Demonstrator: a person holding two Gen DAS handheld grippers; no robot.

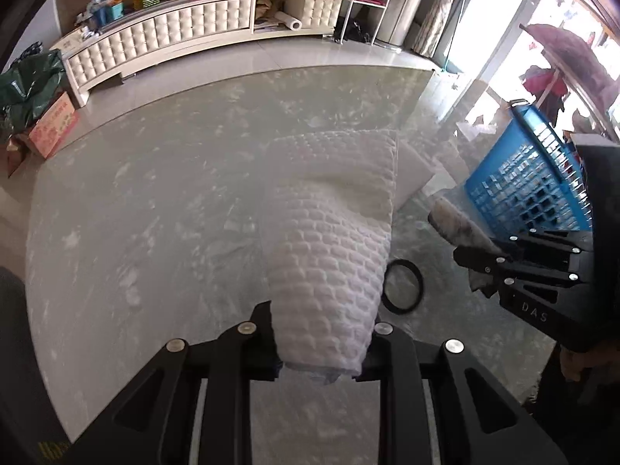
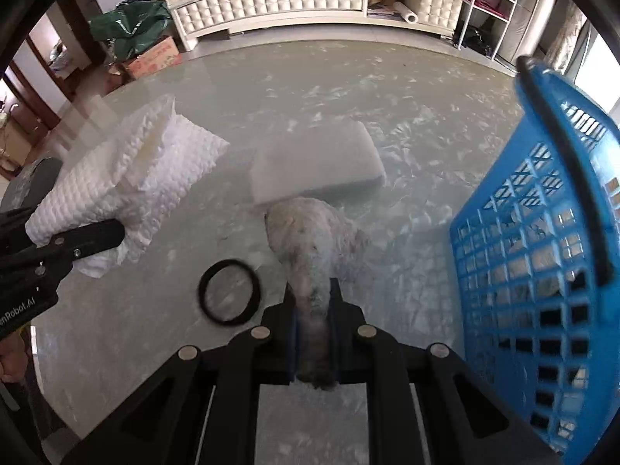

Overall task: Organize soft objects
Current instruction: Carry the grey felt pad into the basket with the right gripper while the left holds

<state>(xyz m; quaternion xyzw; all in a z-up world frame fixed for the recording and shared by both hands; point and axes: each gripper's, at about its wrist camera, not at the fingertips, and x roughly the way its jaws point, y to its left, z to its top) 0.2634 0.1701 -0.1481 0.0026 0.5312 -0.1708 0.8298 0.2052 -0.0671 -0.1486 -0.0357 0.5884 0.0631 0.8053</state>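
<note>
My left gripper is shut on a white quilted cloth, which hangs bunched from the jaws down toward the grey marbled table. In the right wrist view the same cloth sits at left with the left gripper clamped on its lower end. My right gripper is shut on a grey-white fuzzy soft thing, whose far end trails near the table. A blue plastic basket stands just right of it. From the left wrist the right gripper holds the fuzzy thing beside the basket.
A white foam block lies on the table behind the fuzzy thing. A black ring lies flat between the two grippers. Beyond the table's far edge stand a cream tufted cabinet, a cardboard box and a green bag.
</note>
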